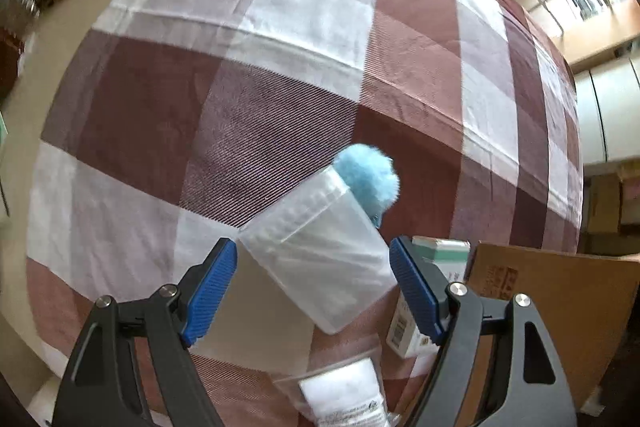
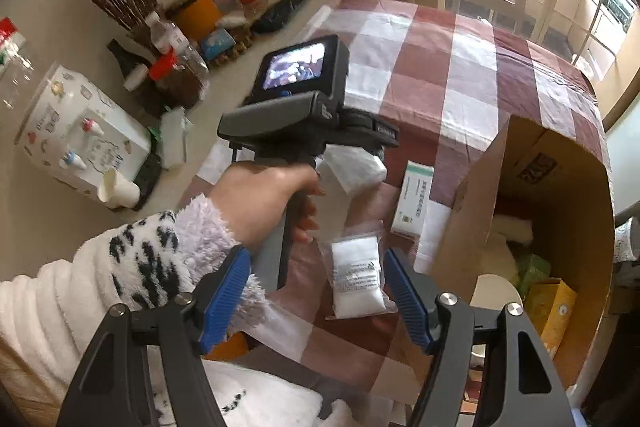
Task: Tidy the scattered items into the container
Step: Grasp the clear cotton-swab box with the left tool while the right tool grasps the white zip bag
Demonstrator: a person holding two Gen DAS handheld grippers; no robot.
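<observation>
Two grippers hang over a checked tablecloth point(image 1: 280, 75), both pointing steeply down.

The left gripper point(image 1: 313, 291) has its blue pads wide apart. A clear plastic cup point(image 1: 320, 255) lies tilted in the gap between them; the pads seem just clear of its sides, though whether they touch it I cannot tell. Just past the cup's far end sits a fluffy blue ball point(image 1: 370, 179), touching its rim. Below the cup, nearer the gripper's base, lies a small clear bag of white stuff point(image 1: 344, 399). Behind the right-hand pad stands a white and green carton point(image 1: 440, 255), and beyond that the flap of a cardboard box point(image 1: 560, 303).

The right gripper point(image 2: 318, 295) is also open, holding nothing. The clear bag point(image 2: 358, 277) lies on the cloth between its pads, closer to the right-hand one. Ahead of it is the carton point(image 2: 414, 199). To the right stands the open cardboard box point(image 2: 516, 155), with packets inside. To the left and ahead, a person's left hand point(image 2: 264, 195) in a fleecy sleeve point(image 2: 120, 267) grips the other gripper's handle.
</observation>
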